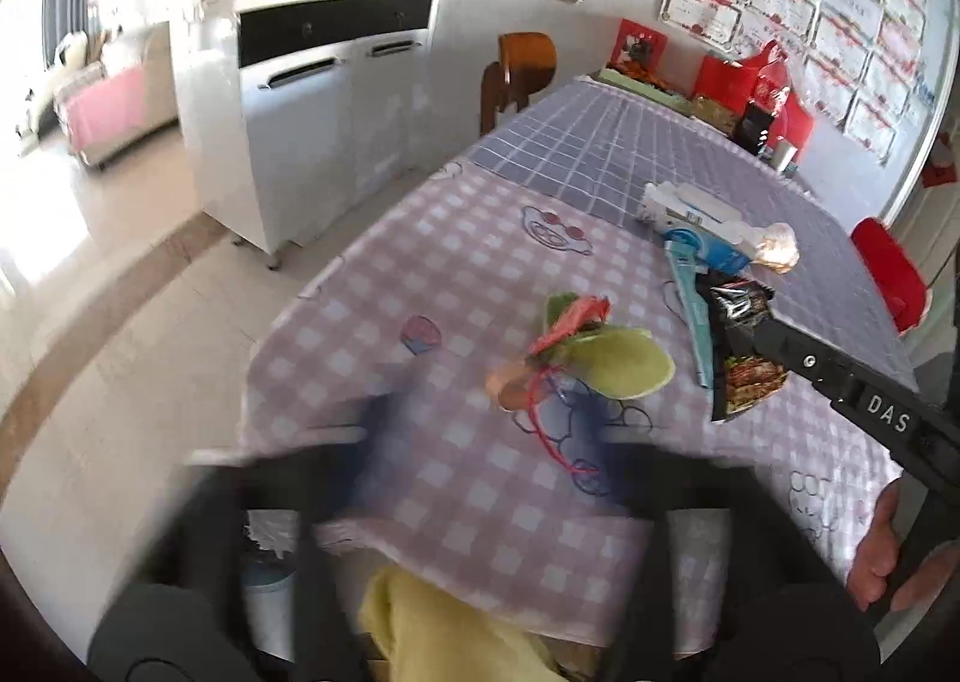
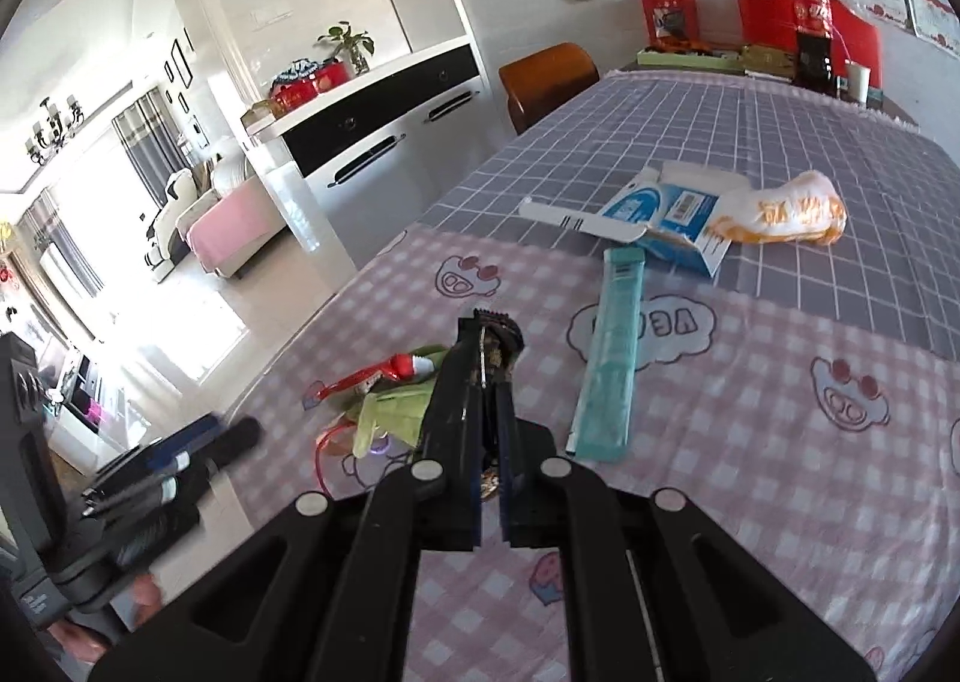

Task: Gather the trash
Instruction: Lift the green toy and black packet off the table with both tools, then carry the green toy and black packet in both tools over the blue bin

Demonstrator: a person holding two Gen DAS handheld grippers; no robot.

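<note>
My right gripper is shut on a black snack wrapper and holds it above the checked tablecloth; it also shows in the left wrist view. My left gripper is blurred by motion, its jaws apart and empty, near the table's front edge; it also shows in the right wrist view. Ahead of it lies a green and red wrapper with red string, also seen in the right wrist view. A teal sachet, a blue and white carton and a white and orange bag lie further back.
A bin with crumpled paper and a yellow cloth sit below the table's front edge. Red boxes, a cola bottle and a cup stand at the table's far end. A wooden chair and a white cabinet stand to the left.
</note>
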